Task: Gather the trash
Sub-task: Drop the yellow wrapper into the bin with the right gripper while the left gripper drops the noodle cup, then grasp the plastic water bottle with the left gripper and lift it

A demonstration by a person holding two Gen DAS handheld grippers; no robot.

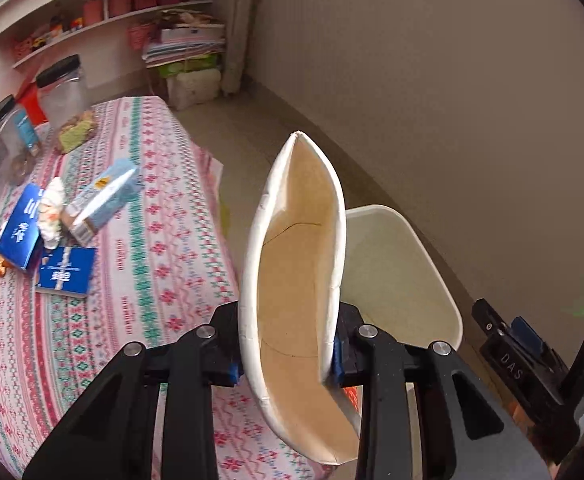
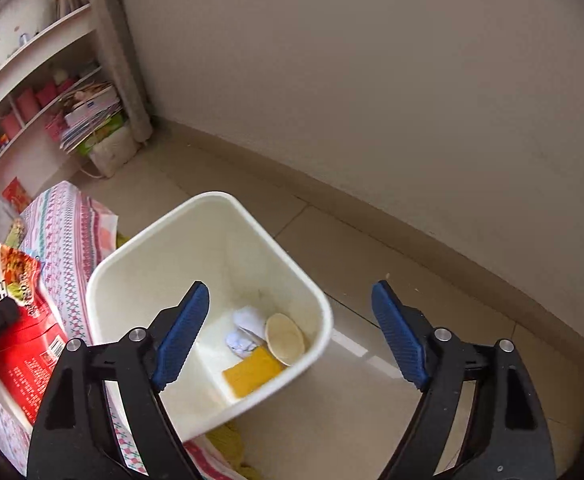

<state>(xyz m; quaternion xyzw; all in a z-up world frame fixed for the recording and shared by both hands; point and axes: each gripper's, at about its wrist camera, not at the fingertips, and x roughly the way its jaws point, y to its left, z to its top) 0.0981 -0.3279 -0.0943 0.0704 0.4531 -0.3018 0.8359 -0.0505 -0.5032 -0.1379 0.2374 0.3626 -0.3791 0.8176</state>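
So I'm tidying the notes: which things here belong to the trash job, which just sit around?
Job: squashed paper cup in left gripper; white bin; open right gripper; blue cartons.
Around: jars, shelves.

A lived-in room of a home. White shelves [image 1: 104,12] against the wall hold pink boxes [image 1: 120,0], toys and stacked papers [image 1: 184,50]. The table [image 1: 164,208] wears a patterned pink-and-green cloth, with snack jars [image 1: 62,92] and small cartons [image 1: 106,196] on it. A tiled floor [image 2: 371,280] meets plain cream walls [image 2: 371,80], and a white bin [image 2: 212,288] stands just beside the table.
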